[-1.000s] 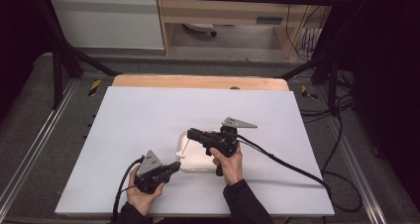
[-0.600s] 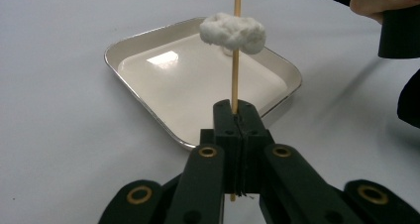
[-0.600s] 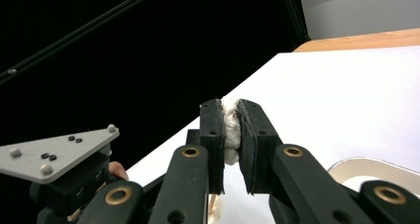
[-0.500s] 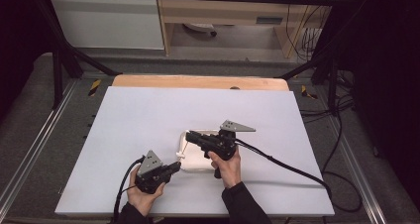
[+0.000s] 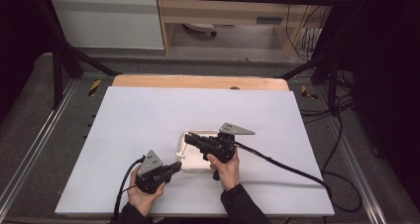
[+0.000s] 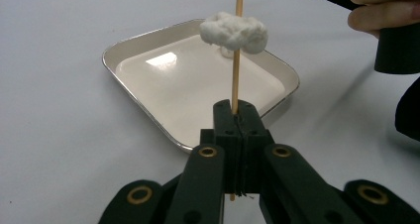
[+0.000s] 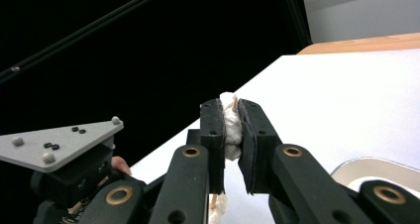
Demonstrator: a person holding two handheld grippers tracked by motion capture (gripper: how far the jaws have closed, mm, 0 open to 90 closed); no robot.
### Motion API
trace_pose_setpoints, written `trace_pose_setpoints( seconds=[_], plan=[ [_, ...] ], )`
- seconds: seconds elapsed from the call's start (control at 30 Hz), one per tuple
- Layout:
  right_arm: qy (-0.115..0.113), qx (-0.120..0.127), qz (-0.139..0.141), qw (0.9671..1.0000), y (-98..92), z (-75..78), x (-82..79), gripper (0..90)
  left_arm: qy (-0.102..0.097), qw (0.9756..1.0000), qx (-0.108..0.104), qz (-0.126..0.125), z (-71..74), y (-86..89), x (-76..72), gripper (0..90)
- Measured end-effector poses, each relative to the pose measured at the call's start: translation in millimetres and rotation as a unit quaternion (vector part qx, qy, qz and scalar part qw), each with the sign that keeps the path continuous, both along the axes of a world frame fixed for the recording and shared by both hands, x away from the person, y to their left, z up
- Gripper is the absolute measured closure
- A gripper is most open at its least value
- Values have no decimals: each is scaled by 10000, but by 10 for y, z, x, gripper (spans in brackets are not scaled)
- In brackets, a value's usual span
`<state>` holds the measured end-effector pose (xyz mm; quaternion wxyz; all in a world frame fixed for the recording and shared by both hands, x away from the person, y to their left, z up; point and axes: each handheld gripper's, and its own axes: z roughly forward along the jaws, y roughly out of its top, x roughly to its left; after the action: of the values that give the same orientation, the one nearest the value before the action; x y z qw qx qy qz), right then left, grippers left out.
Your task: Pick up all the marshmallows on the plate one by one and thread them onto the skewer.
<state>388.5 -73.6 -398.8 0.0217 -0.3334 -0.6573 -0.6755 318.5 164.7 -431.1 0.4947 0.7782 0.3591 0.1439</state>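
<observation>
High view: I am holding the left gripper (image 5: pixel 174 168) clamped on the skewer (image 6: pixel 236 60) at the tray's (image 5: pixel 190 165) near-left corner, unmoved, while the right gripper (image 7: pixel 232 135), drifting slightly lower, is pinching the white lump (image 7: pixel 231 125), probably mid-threading.

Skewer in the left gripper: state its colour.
Pale tan skewer, clearest in the left gripper view.

Left gripper (image 6: pixel 236 116) and right gripper (image 7: pixel 232 130) both clamped.

Thin pale wooden skewer (image 6: pixel 236 60), fluffy white cotton-like wad (image 6: pixel 234 31), glossy metal-rimmed tray (image 6: pixel 148 115) with smooth white inside, matt black plastic jaws, matt white table (image 5: pixel 148 115), grey metal plate (image 7: pixel 54 143)
</observation>
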Motion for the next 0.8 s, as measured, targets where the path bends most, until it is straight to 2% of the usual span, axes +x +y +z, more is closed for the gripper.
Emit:
trace_pose_setpoints(
  seconds=[0.17, 0.47, 0.8],
  plan=[
    [-13, 68, 22, 10000, 7, -7, -18, 819, -8, 10000, 6, 12, 7, 1, 3, 892],
    [-37, -15, -3, 10000, 14, -33, -36, 819, -9, 10000, 19, 32, 7, 21, 18, 892],
    [-67, 53, 11, 10000, 38, -74, -63, 819, -17, 10000, 43, -9, 10, 16, 17, 892]
  ],
)
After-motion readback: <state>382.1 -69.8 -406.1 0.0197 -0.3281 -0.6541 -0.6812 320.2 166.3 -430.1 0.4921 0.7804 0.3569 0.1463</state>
